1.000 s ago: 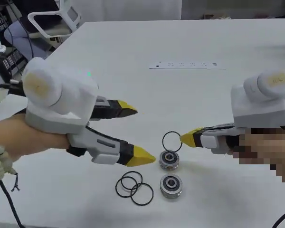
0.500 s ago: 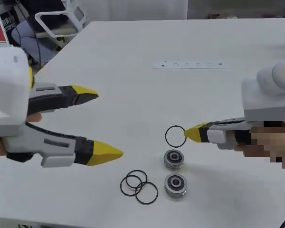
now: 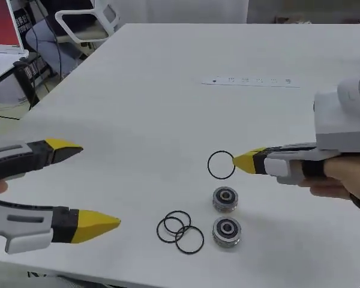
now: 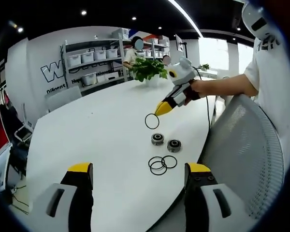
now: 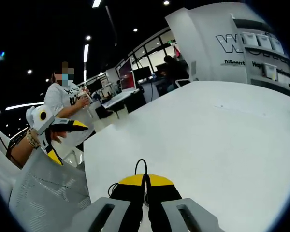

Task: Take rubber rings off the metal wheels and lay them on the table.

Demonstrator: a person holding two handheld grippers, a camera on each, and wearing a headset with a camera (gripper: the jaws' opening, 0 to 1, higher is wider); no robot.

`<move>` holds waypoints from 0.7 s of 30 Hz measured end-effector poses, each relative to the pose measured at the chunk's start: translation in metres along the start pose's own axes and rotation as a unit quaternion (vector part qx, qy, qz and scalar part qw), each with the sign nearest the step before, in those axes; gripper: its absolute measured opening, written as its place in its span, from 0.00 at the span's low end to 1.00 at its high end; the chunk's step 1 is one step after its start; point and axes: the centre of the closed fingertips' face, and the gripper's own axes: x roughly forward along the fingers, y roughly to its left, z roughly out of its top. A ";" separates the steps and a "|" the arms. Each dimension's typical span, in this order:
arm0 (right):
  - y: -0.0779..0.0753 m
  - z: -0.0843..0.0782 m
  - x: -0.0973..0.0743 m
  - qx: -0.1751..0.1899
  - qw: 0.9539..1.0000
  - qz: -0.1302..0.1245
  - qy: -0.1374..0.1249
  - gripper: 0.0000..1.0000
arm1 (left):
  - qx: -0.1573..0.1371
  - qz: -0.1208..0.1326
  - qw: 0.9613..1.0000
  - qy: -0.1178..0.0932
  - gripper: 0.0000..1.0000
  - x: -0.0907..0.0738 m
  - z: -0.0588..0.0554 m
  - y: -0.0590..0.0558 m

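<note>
Two metal wheels sat on the table. Four rubber rings were counted: three overlapped in one cluster, and one rubber ring was pinched in the closed fingers of the right gripper. With the left gripper, that made two grippers.

The white back wall carries a large dark "W", with the smaller word "Diligent" beneath it. Other print is too blurred to read.

Rings on table, left of wheels
</note>
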 end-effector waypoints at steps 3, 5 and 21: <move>0.005 0.000 0.001 -0.009 1.000 0.006 0.002 0.00 | -0.012 -0.004 1.000 -0.003 0.75 0.001 -0.004 -0.007; 0.008 0.000 0.003 -0.013 1.000 0.010 0.004 0.00 | -0.016 -0.007 1.000 0.000 0.75 0.002 -0.009 -0.011; 0.056 -0.020 0.027 -0.026 0.995 0.084 0.048 0.00 | -0.065 -0.008 0.998 -0.012 0.77 0.007 -0.016 -0.015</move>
